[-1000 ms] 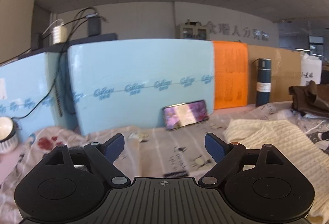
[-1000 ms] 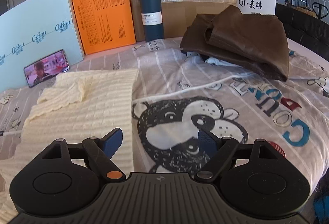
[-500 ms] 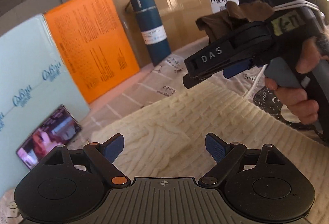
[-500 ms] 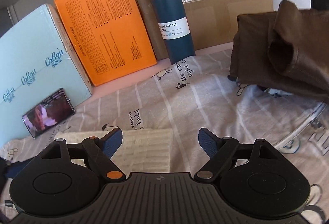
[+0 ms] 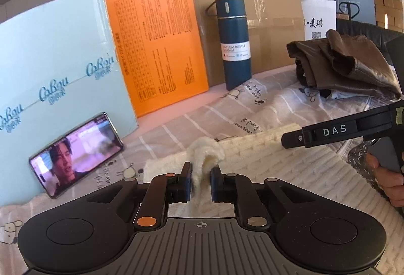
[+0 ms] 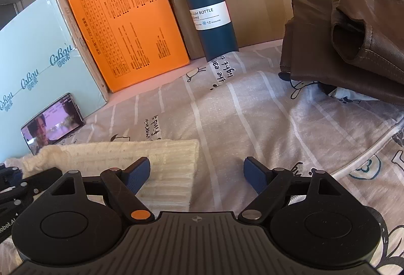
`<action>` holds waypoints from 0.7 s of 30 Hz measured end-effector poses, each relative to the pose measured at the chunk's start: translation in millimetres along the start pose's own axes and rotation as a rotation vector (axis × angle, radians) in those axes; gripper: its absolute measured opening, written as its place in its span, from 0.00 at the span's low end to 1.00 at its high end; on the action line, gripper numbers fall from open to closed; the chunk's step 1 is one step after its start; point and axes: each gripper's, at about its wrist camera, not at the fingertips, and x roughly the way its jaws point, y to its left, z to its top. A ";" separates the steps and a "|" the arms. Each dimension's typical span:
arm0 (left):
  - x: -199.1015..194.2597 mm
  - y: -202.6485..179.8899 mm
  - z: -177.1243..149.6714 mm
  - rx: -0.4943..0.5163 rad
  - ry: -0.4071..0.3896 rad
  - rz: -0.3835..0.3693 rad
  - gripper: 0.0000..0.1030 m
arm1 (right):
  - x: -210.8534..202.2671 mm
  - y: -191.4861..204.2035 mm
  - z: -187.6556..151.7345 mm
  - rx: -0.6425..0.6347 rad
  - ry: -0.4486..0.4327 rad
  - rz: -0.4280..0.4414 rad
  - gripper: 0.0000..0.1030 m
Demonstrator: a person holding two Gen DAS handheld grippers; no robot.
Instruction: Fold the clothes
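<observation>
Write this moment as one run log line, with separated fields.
left hand-held gripper: just closed, pinching cream sweater | right hand-held gripper: open over sweater corner

Items counted across both wrist views — two handheld grippers: the left gripper (image 5: pixel 201 183) and the right gripper (image 6: pixel 197 175). One cream knitted sweater (image 5: pixel 290 169) lay on the printed bedsheet (image 6: pixel 240 108), of which there was one. One brown garment (image 6: pixel 353 43) was heaped at the right. Against the back stood three boxes — one pale blue box (image 5: pixel 55 68), one orange box (image 5: pixel 156 48) and one cardboard box (image 5: pixel 272 22). One blue vacuum bottle (image 5: pixel 233 40) and one phone (image 5: pixel 75 154) completed the count.
</observation>
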 end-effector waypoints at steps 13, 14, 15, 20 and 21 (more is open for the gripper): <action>-33.9 70.5 -27.5 -0.093 -0.002 0.260 0.13 | 0.9 2.4 -3.7 -0.025 -0.025 0.000 0.78; -34.2 75.0 -30.5 -0.101 0.004 0.274 0.13 | 1.0 2.4 -3.8 -0.026 -0.026 0.000 0.77; -34.6 78.6 -33.3 -0.107 0.010 0.288 0.13 | 1.0 2.5 -4.0 -0.027 -0.028 0.002 0.76; -33.5 90.5 -43.4 -0.117 0.034 0.339 0.13 | 0.6 2.9 -4.8 -0.030 -0.036 0.012 0.65; -32.6 91.7 -45.4 -0.114 0.040 0.347 0.13 | 0.7 2.9 -4.9 -0.030 -0.037 0.015 0.64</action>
